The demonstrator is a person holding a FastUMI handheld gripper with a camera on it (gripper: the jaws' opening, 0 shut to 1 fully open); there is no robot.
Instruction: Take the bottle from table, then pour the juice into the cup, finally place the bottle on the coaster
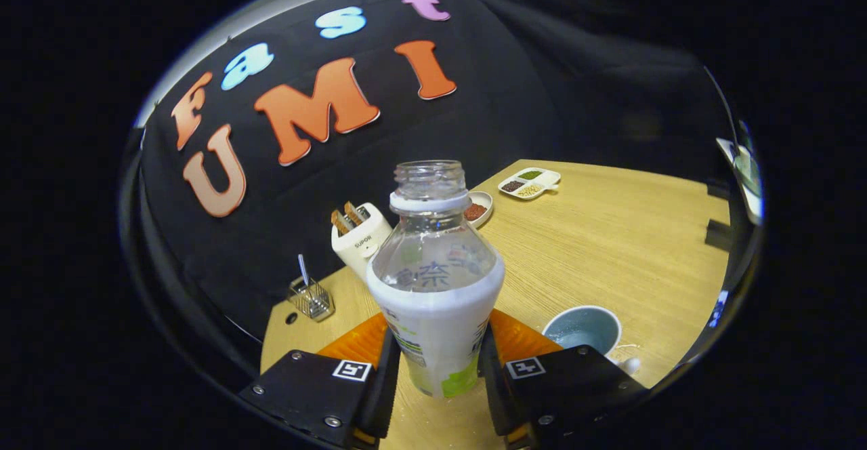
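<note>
Gripper at the bottom of the frame has both fingers clamped on the bottle, low on its labelled body, cap off, neck upright in the centre. Under it I see the orange coaster, and the cup sits just right of the fingers, lower right. My read: pour looks done or skipped, I can't tell, and I'm at the set-down step. I'd keep the bottle vertical, lower it slow and square onto the coaster, and only let go once the base sits flat. Further back: a wire basket, toaster and snack dishes on the table.
</note>
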